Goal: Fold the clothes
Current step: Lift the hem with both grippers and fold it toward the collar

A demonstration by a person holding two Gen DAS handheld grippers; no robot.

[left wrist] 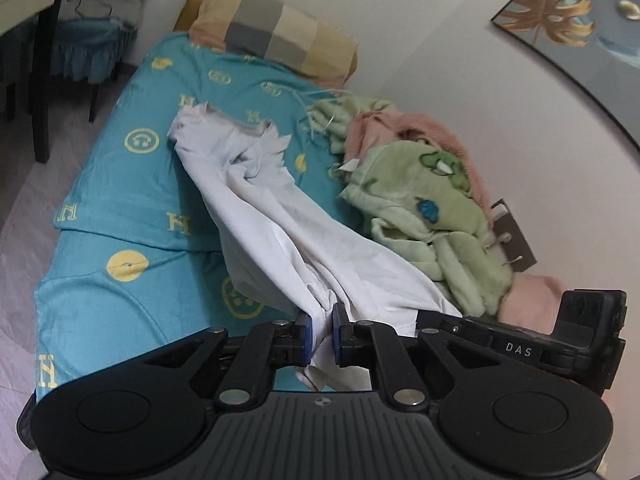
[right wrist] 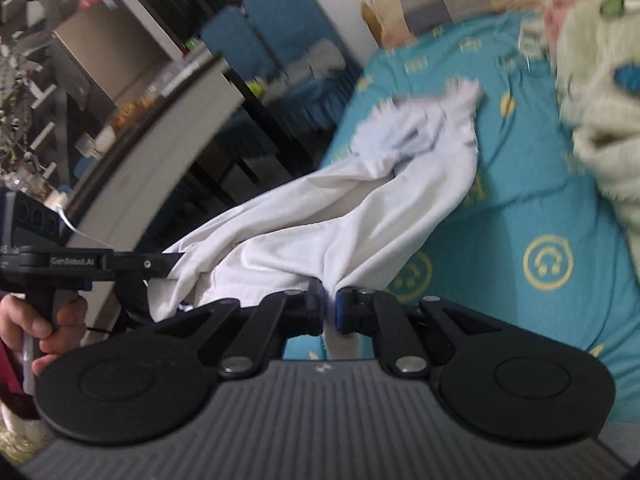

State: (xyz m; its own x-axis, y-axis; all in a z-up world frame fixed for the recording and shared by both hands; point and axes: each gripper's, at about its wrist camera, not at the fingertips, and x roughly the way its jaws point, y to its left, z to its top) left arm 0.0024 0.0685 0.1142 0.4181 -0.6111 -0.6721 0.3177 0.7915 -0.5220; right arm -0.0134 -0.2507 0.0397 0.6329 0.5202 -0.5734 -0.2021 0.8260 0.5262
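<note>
A white garment [left wrist: 276,216] hangs stretched from both grippers down onto the teal bed sheet [left wrist: 132,184]; its frayed far end rests on the sheet. My left gripper [left wrist: 322,334] is shut on the garment's near edge. My right gripper [right wrist: 329,308] is shut on the same white garment [right wrist: 340,208], which drapes away toward the bed. In the left wrist view the right gripper's black body [left wrist: 560,336] shows at the right. In the right wrist view the left gripper [right wrist: 80,264] shows at the left, held by a hand.
A pile of green and pink fleece clothes [left wrist: 424,196] lies along the wall side of the bed. A checked pillow [left wrist: 276,28] sits at the bed's head. A chair [left wrist: 44,60] and dark table stand beside the bed. A wall socket [left wrist: 512,236] is behind the pile.
</note>
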